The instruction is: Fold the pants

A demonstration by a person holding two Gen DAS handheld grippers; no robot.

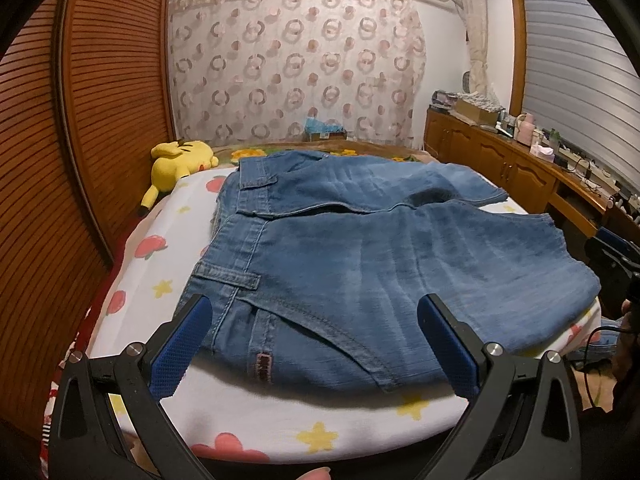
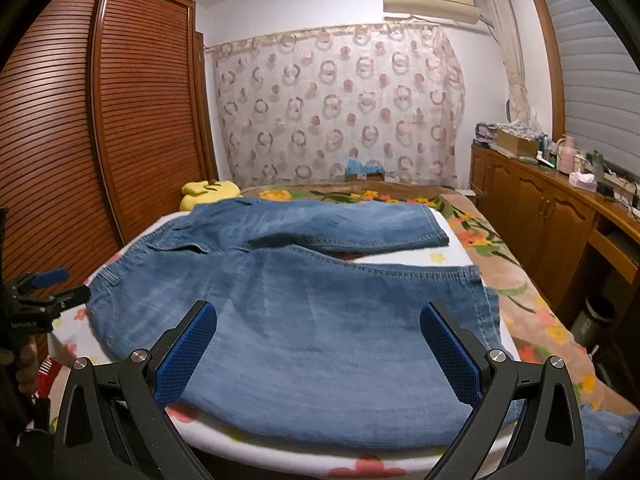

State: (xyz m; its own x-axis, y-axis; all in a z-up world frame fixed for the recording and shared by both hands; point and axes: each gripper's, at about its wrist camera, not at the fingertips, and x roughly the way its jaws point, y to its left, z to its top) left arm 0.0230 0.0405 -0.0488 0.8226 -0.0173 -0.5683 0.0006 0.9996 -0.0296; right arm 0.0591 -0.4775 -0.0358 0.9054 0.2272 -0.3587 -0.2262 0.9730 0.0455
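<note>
Left wrist view: I see the pants (image 1: pixel 360 248) spread on the white printed sheet (image 1: pixel 168 280), which I use as the landmark. The waistband lies toward the sheet's wardrobe-side edge; both legs run toward the cabinet-side edge. The two legs lie apart, side by side, with a strip of sheet visible between their hems in the right wrist view. They look short, or already doubled; I cannot tell which.

Left gripper (image 1: pixel 312 312): jaws spread wide, holding nothing. It hovers over the near edge of the sheet, above the waistband and pocket area of the near leg.

Right gripper (image 2: pixel 318 324): jaws spread wide, holding nothing. It hovers over the near edge of the sheet, above the hem end of the near leg.

Progress, as I judge it: the garment is laid out reasonably flat, and no leg-over-leg fold is visible. Remaining steps: grasp the near leg at waistband and hem, carry it over the far leg, then fold across the length.

A yellow plush toy (image 1: pixel 180 160) lies just beyond the sheet's far wardrobe-side corner, clear of the garment.
</note>
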